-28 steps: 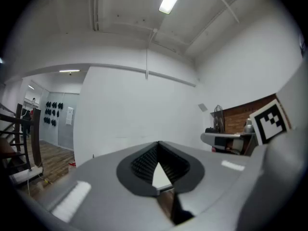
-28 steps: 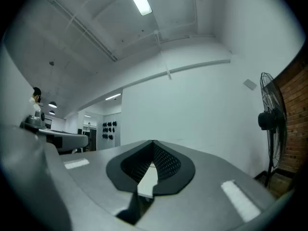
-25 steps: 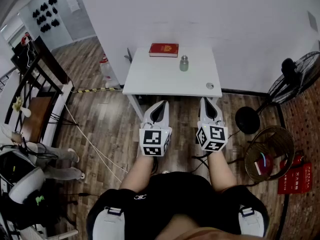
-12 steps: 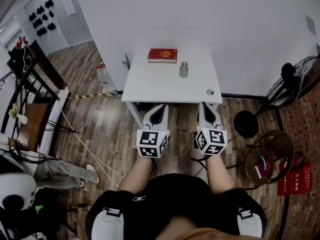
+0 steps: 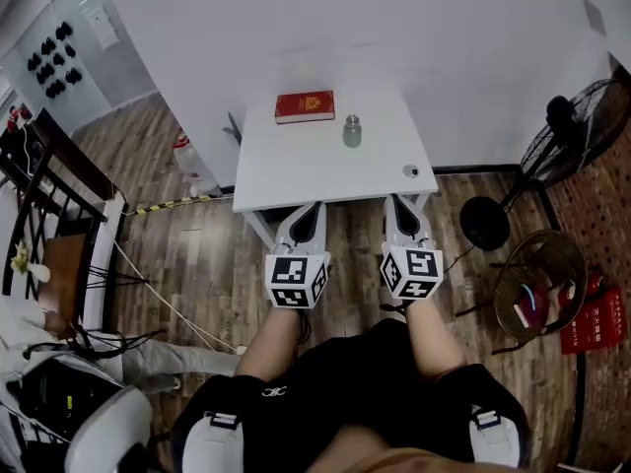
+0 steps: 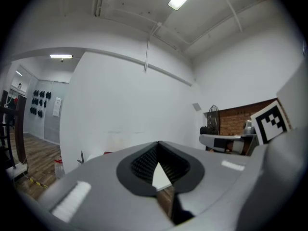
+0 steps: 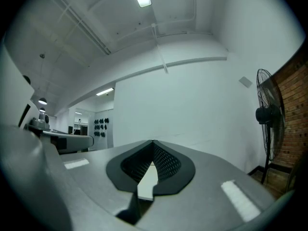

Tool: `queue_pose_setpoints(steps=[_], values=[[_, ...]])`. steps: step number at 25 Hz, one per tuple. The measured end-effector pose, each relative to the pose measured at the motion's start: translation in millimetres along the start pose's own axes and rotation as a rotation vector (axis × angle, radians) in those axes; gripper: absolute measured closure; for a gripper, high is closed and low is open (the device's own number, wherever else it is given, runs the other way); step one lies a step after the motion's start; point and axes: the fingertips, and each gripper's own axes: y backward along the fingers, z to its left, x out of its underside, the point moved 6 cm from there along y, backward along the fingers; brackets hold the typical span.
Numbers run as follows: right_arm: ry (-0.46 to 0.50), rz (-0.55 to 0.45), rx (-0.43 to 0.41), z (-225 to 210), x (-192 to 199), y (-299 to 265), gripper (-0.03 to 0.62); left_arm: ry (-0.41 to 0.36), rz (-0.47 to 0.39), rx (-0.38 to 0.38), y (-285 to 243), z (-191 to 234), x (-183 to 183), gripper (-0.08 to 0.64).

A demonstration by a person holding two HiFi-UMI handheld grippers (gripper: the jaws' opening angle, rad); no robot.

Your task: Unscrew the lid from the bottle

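White bench (image 5: 315, 170) ahead of me, far edge against the wall. On it: red book (image 5: 305, 106) lying flat at the far side; small bottle (image 5: 352, 131) upright just right of the book, apart from it; small round item (image 5: 410, 171) near the right front corner.

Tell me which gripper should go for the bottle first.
Right, narrowly. The bottle stands on the table roughly between the two. The right gripper's tip sits slightly nearer the table's edge than the left gripper's, and the red book lies on the left side. Both are shut and empty.
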Motion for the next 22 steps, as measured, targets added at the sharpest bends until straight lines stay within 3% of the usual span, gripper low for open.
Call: queue_pose_setpoints(steps=[6,11,22], values=[[-0.010,-0.003,0.015,-7,1,-21,0.591,0.044,0.006,0.015,-17,10,6,0.506],[-0.021,-0.009,0.010,-22,8,-47,0.591,0.013,0.004,0.021,-55,12,3,0.506],[-0.018,0.024,-0.084,-90,22,-162,0.591,0.004,0.032,-0.062,-167,30,16,0.506]])
